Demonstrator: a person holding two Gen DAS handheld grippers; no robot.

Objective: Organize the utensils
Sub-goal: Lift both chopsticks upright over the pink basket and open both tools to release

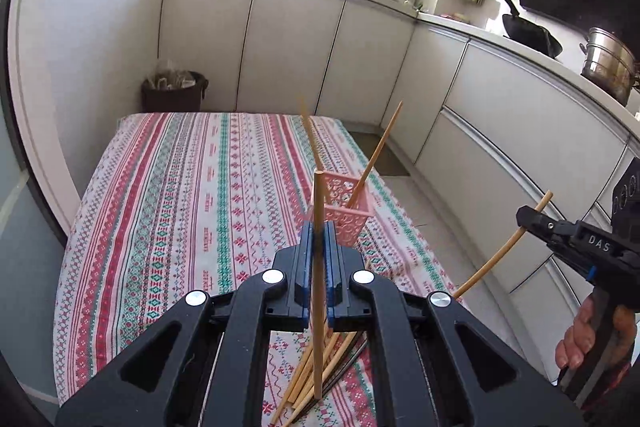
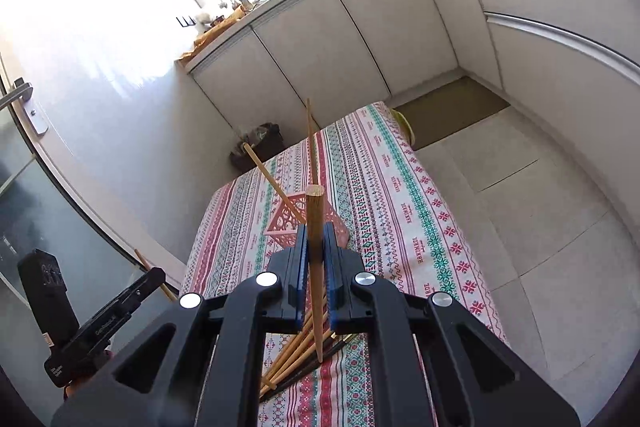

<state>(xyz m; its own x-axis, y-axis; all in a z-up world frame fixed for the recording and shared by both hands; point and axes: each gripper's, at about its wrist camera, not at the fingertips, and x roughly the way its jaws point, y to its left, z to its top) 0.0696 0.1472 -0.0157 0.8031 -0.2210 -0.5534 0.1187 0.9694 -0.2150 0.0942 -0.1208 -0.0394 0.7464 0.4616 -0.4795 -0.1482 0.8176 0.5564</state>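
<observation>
Partly done: two chopsticks (image 1: pixel 310 135) standing in pink basket (image 1: pixel 347 215) on tabletop (image 1: pixel 180 187), each hand-held gripper (image 1: pixel 319 243) (image 2: pixel 315 247) clamped on another, loose pile (image 1: pixel 320 367) waiting at six o'clock.

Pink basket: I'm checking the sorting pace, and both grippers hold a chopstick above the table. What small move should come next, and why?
Probably carry the left gripper forward over the pink basket and lower its chopstick in. The basket sits just ahead, already holds two chopsticks, and more lie loose in the pile below. The right gripper, shut on its own chopstick, could follow.
</observation>
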